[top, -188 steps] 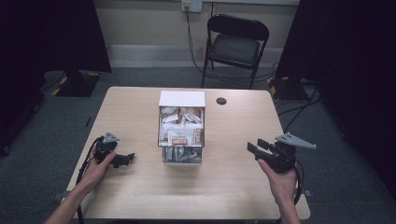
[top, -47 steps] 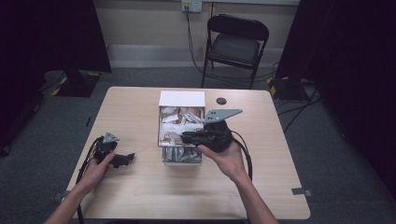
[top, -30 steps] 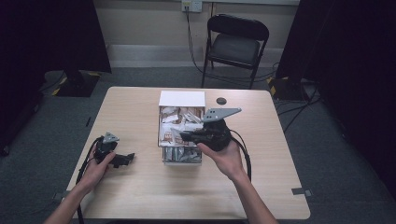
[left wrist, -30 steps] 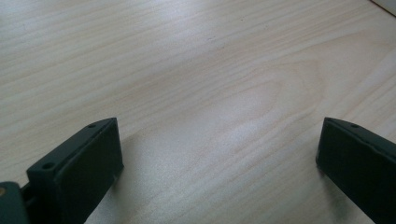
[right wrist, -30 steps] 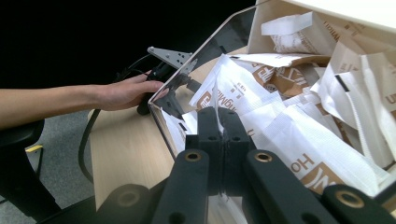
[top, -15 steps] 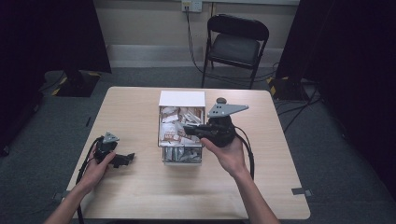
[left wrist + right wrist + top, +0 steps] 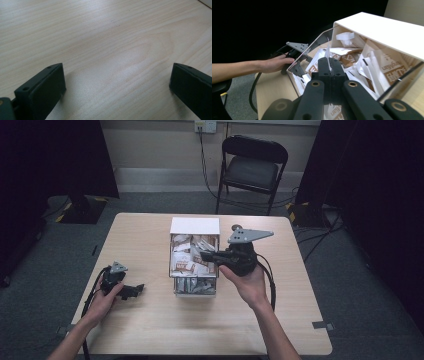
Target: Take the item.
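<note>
A clear box (image 7: 195, 226) with a white back wall stands mid-table, holding several white and brown paper packets (image 7: 184, 262). My right gripper (image 7: 204, 255) hovers over the box's right half, pointing left, with its grey plate on top. In the right gripper view its jaws (image 7: 331, 61) are pressed together on a thin white packet (image 7: 328, 51) that stands edge-on above the box (image 7: 387, 27). My left gripper (image 7: 137, 290) rests on the table at the left, held by a hand. Its jaws (image 7: 117, 80) stand wide apart over bare wood, with nothing between them.
The wooden table (image 7: 150, 330) has bare room on both sides of the box and in front. A small dark round object (image 7: 235, 227) lies behind the right gripper. A black folding chair (image 7: 252, 165) stands beyond the table's far edge. Cables trail from both grippers.
My right gripper has risen a little and drawn back to the right over the box, jaws still together. The left hand and its gripper have stayed put.
</note>
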{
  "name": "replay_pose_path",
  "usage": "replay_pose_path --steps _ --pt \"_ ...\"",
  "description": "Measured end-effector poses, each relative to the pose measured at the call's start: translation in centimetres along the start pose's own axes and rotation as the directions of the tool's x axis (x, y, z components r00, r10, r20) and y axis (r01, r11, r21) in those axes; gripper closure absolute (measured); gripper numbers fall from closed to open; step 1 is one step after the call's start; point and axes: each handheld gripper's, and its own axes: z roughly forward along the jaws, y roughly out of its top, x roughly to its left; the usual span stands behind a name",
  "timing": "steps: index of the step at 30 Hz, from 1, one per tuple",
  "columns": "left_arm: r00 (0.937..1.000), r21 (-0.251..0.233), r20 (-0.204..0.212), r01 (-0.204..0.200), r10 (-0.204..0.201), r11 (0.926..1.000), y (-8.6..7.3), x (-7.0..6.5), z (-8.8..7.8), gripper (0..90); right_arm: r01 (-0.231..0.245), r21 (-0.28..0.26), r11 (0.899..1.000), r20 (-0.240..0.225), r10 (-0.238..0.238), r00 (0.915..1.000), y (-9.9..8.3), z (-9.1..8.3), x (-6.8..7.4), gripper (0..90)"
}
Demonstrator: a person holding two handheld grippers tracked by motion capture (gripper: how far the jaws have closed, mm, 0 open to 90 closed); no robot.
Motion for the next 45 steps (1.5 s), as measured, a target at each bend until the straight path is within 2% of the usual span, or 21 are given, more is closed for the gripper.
replay_pose_path --steps 18,25,45 --pt "1.0 0.0 0.0 0.0 0.0 1.0 0.0 0.0 0.0 0.0 0.011 -0.044 0.999 0.019 -0.01 0.9998 0.8 -2.2 0.2 89.9" --pt "1.0 0.0 0.0 0.0 0.0 1.0 0.0 0.0 0.0 0.0 0.017 -0.063 0.998 0.041 -0.014 0.9991 1.0 -3.4 0.3 90.0" --pt "1.0 -0.001 -0.001 0.0 0.0 1.0 0.0 0.0 0.0 0.0 0.009 -0.072 0.997 0.102 -0.001 0.9948 0.7 -6.3 -0.1 90.0"
